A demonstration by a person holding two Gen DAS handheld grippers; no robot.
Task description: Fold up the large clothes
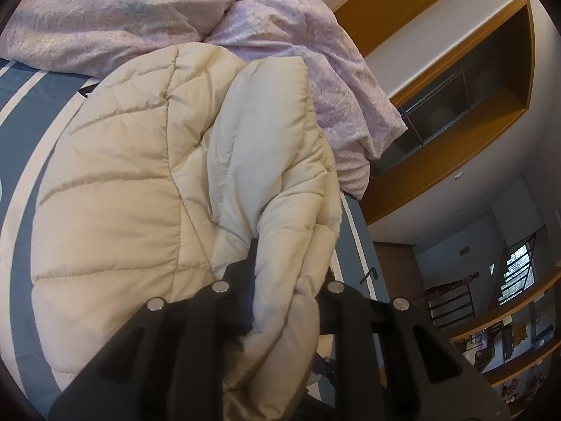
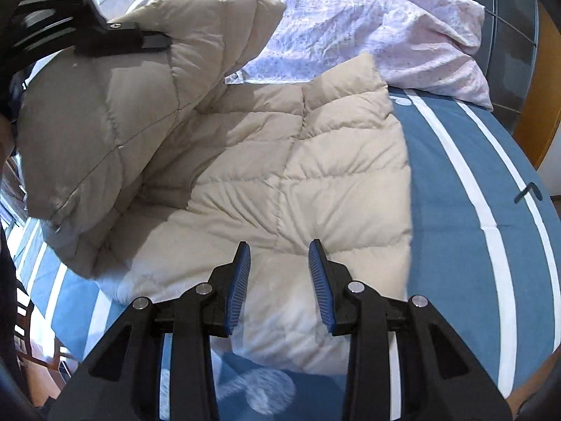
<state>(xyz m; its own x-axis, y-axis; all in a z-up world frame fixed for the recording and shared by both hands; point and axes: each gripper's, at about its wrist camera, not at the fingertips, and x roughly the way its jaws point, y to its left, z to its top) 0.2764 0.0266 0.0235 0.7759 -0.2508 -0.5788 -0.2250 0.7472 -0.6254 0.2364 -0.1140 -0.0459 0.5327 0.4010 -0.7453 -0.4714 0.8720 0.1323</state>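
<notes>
The left hand-held gripper (image 1: 284, 280) tilts downward, its jaws clamped on a lifted flap of the cream jacket (image 2: 280, 175), which lies on the striped bed (image 2: 455, 193). The right hand-held gripper (image 2: 279, 256) angles steeply down above the jacket's near edge, jaws parted and empty.

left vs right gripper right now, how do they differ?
The left gripper has its jaws shut on a fold of the beige puffer jacket; the right gripper has open jaws with nothing between them. The left lifts a flap off the bed; the right hovers above the part lying flat. Both are over the same jacket.
</notes>
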